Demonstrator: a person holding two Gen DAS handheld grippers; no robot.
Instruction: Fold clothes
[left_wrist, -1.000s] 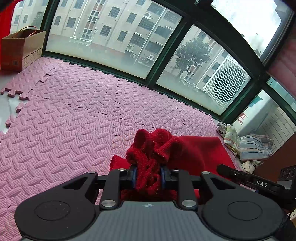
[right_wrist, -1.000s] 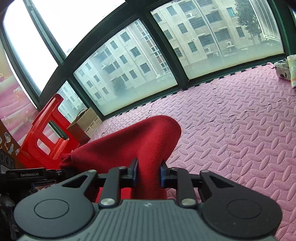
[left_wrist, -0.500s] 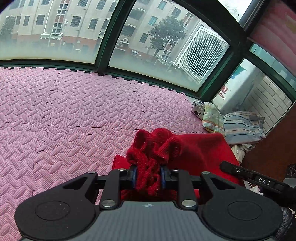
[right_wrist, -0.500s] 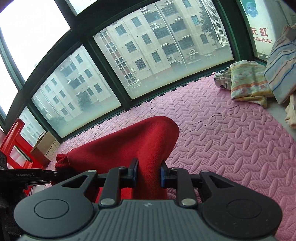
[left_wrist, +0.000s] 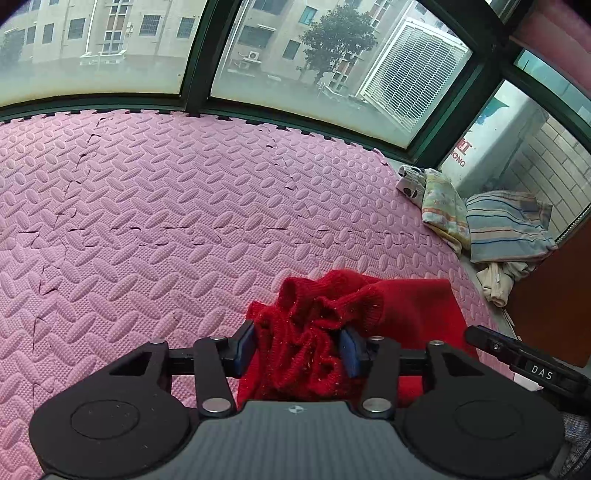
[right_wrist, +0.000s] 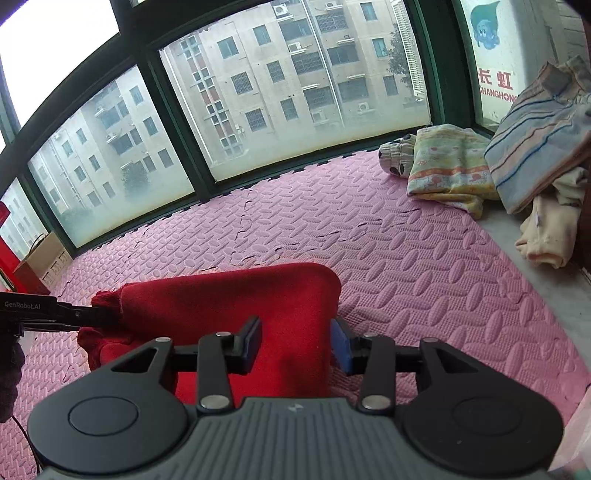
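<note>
A red knitted sweater lies folded on the pink foam mat, low in both views. Its bunched ribbed end sits between the jaws of my left gripper, which are opening; the blue pads no longer squeeze it. In the right wrist view the smooth folded end of the sweater rests between the jaws of my right gripper, which are also opening and stand slack beside the cloth. The left gripper's body shows at the sweater's far left end.
A pile of clothes sits at the mat's right edge: a striped blue piece, a folded floral piece and a cream one. Green-framed windows close the far side. A cardboard box stands at far left.
Both grippers moved right and down with the sweater towards the clothes pile. Their jaws, clamped on the cloth before, have widened, and the sweater has settled lower on the mat.
</note>
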